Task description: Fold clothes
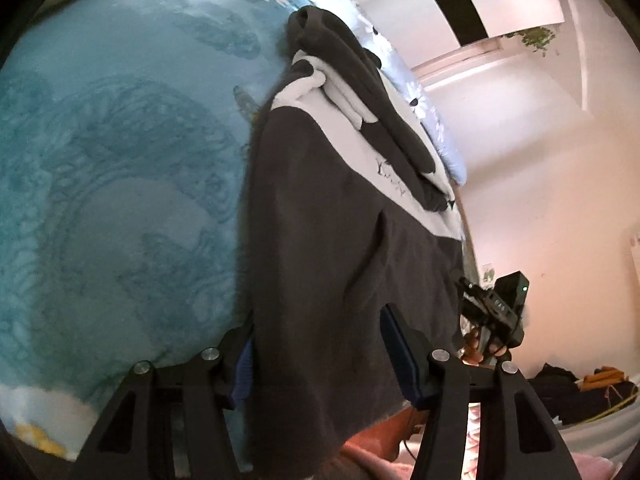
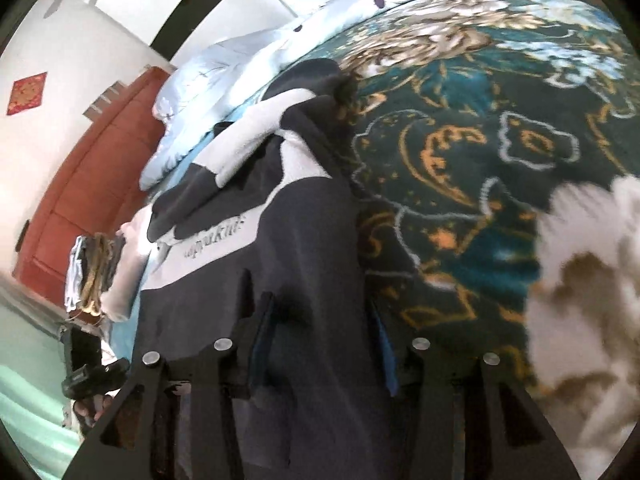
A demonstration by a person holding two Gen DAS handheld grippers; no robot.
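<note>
Left tool [image 1: 324, 364] and right tool [image 2: 320, 356] both stand released astride the hem of the dark sweatshirt [image 1: 340, 260], which lies lengthwise on the bed blanket [image 1: 120, 160]. We judge a fold is about to start: pinch the hem, then carry it toward the collar. Open blanket lies alongside; the bed's edge is close on the other side.

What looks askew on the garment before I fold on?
The dark sweatshirt lies mostly flat on the blanket, but its sleeves are bunched in a heap across the white chest band rather than laid flat.
</note>
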